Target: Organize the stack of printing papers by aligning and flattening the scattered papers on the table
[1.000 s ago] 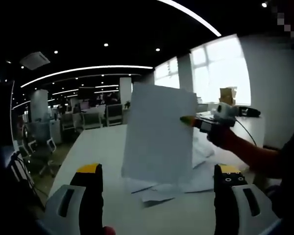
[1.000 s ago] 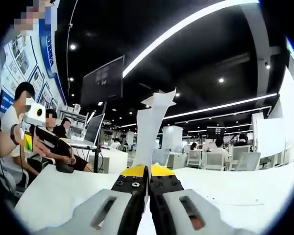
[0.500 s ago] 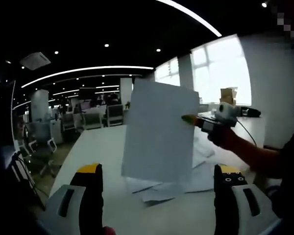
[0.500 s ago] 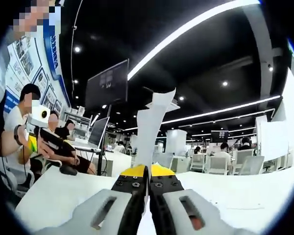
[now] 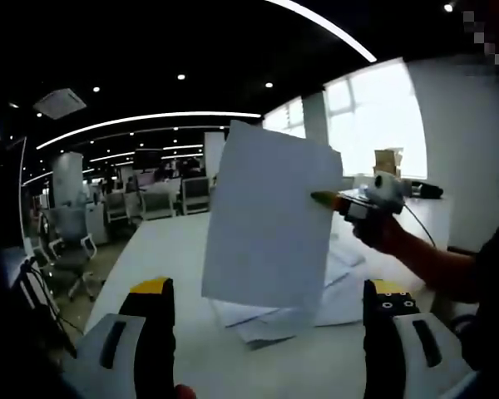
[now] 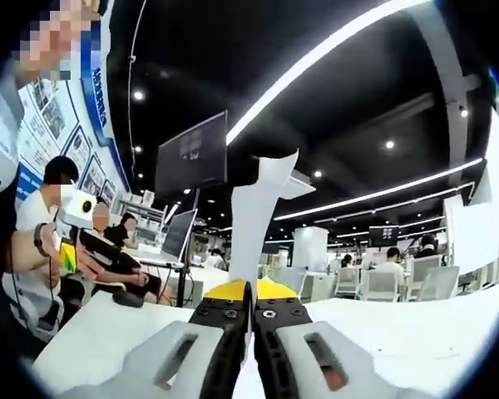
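A white sheet (image 5: 270,220) hangs upright in the air above the white table (image 5: 166,249). My right gripper (image 5: 326,199) comes in from the right in a person's hand and pinches the sheet's right edge. Beneath it, scattered papers (image 5: 337,287) lie overlapping on the table. My left gripper (image 5: 269,288) is low at the near table edge, open, its jaws wide apart with nothing between them. In the right gripper view the right gripper (image 6: 251,289) is shut on the sheet (image 6: 258,220), seen edge-on and rising straight up. The left gripper (image 6: 83,245) shows at the far left.
Office chairs (image 5: 71,249) stand off the table's left side, with more desks behind. A cardboard box (image 5: 387,160) sits by the bright window. People sit at a desk (image 6: 121,241) to the left, under a hanging dark monitor (image 6: 191,154).
The held sheet has risen a little and tipped slightly towards the left gripper. The right gripper view has tilted a bit upward. The left gripper has stayed put.
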The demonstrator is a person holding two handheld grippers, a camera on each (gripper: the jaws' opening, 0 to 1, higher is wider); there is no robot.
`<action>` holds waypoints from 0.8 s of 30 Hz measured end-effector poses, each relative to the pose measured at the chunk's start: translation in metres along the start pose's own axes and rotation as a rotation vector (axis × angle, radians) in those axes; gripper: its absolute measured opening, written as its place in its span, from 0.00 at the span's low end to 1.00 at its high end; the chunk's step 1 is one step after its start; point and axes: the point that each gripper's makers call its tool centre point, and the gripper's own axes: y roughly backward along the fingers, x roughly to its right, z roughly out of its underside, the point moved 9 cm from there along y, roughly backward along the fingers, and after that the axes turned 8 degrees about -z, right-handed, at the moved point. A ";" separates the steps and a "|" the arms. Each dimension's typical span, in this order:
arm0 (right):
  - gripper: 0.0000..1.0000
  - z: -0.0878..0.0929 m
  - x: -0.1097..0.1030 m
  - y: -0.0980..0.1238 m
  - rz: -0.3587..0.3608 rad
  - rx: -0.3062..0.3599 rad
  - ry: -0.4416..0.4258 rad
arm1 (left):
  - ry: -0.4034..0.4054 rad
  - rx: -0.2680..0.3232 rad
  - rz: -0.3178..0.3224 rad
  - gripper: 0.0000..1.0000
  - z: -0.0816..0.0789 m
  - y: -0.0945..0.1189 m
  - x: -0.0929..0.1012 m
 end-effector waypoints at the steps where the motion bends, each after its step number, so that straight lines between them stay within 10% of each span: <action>1: 0.00 0.000 0.000 0.000 -0.001 0.000 0.005 | 0.000 -0.001 0.000 0.96 0.000 0.000 0.000; 24: 0.00 -0.007 -0.007 -0.002 -0.042 0.027 0.017 | -0.001 -0.007 0.000 0.96 0.002 -0.002 -0.001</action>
